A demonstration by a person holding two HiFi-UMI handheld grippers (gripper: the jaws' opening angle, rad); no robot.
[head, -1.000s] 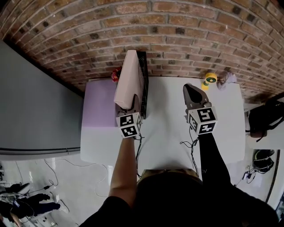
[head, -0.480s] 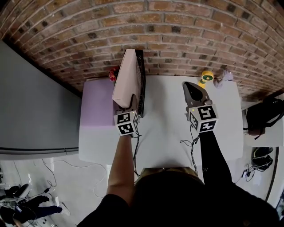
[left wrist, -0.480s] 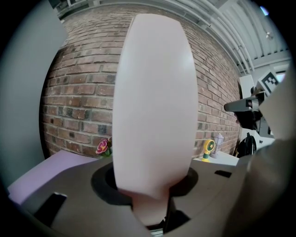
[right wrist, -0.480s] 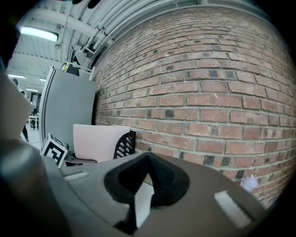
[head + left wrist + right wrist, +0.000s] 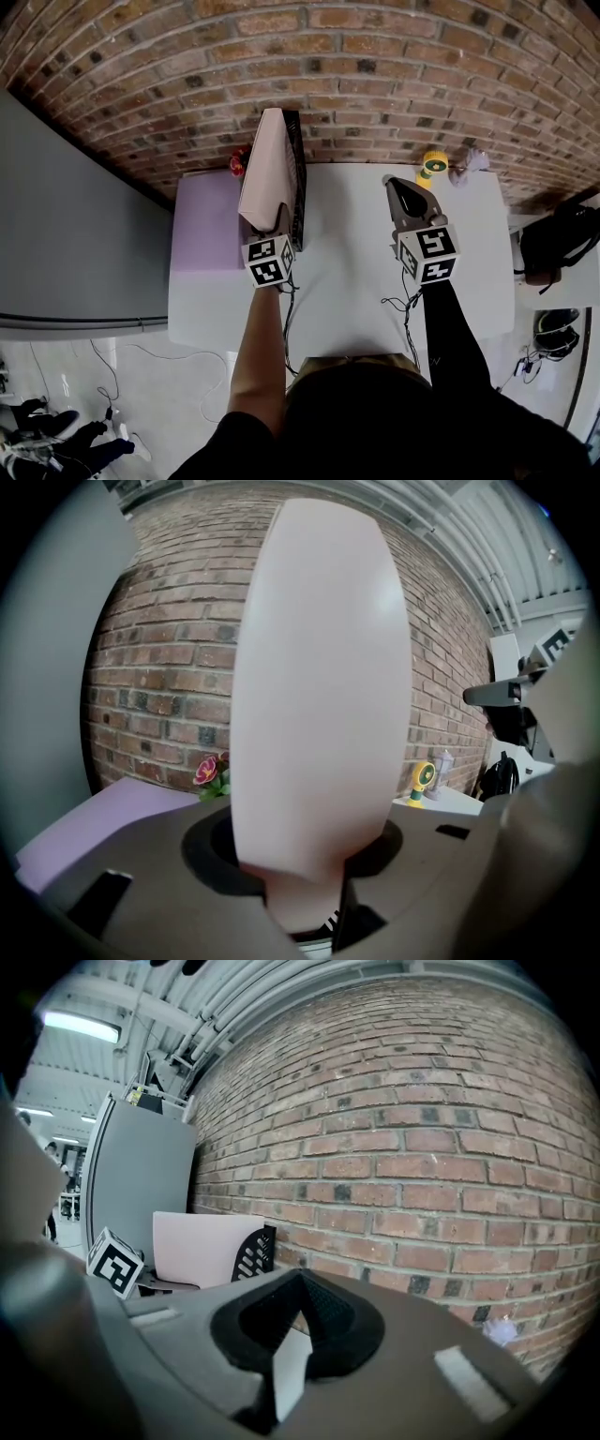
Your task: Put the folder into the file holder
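Looking nearly done: folder seems seated upright in the file holder, your left gripper fingers clamped on it, just easing apart; right gripper fingers together, empty.

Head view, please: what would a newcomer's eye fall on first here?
Most likely the tall pale pink folder, standing on edge beside the black file holder at the white table's back left, clamped in the left hand-held gripper. Then the red brick wall behind, and the small yellow fan at the table's back right.
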